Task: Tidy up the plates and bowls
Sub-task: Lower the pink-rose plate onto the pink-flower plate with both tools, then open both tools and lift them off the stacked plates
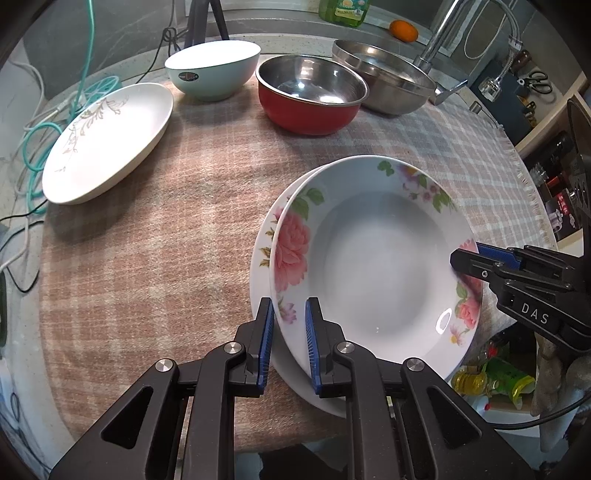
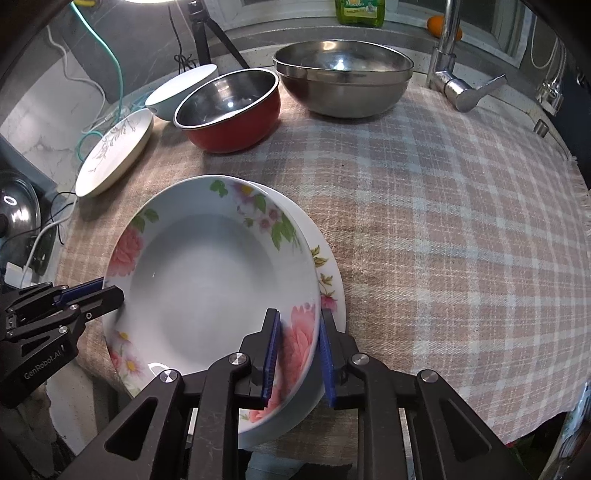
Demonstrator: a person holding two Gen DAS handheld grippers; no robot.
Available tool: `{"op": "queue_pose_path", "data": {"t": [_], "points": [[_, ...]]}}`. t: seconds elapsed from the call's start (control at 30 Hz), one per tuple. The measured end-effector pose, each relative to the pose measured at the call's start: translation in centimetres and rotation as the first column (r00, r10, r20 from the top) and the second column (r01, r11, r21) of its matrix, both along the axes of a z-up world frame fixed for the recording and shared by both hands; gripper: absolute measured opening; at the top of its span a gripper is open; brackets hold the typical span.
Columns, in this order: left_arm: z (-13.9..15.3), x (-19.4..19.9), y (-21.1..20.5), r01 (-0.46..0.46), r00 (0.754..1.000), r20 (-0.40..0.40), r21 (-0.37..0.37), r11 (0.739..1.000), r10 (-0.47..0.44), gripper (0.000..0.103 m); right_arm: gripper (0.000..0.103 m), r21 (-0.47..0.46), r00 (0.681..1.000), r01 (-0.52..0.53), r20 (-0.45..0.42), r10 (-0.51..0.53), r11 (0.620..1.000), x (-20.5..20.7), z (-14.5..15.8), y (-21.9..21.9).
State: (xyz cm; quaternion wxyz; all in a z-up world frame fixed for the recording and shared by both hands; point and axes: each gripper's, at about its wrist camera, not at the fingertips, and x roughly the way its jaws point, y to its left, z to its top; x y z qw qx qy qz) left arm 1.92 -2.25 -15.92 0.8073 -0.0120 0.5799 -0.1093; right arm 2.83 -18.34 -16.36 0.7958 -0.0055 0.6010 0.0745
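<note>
Both grippers' jaws pointing steeply down, astride opposite rims of rose plate (image 1: 373,254)

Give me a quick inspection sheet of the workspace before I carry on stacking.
Surface: plaid cloth covers the counter.
Job's things: floral plate sits on a second floral plate, offset; leaf-pattern plate lies alone; pale bowl, red bowl and steel bowl line the back.
Clutter: soap bottle and orange behind the bowls.
Grippers: left hand-held gripper straddles the top plate's rim; right hand-held gripper straddles the opposite rim, gaps showing beside its pads.
Cables: teal cable and white cable lie off the cloth's left edge.
Surroundings: faucet; tripod.
</note>
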Motion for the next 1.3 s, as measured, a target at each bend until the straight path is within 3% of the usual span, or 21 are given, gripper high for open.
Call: {"op": "queue_pose_path", "data": {"t": [0.43,0.73,1.1,1.3], "points": [[0.0,0.0,0.0,-0.003,1.000,0.000,-0.004,1.000,0.003,0.014,0.020,-0.071,0.999,-0.033,0.006,0.033,0.997,-0.1,0.0,1.0],[0.2,0.0,0.6,-0.017,1.000,-0.006,-0.034,0.999,0.016,0.014,0.020,-0.034,1.000,-0.007,0.005,0.007,0.999,-0.1,0.2,0.4],[1.9,-0.1,2.7,-0.070,0.996,0.050,-0.081,0.994,0.074,0.014,0.024,0.028,0.993,0.018,0.116,-0.022,0.999,0.5,3.5,0.6],[2.3,-0.3,6.2,-0.160,0.984,0.057,-0.098,0.982,0.166,0.014,0.027,0.074,0.983,-0.027,0.182,0.013,0.997,1.4,5.1,2.4]]}}
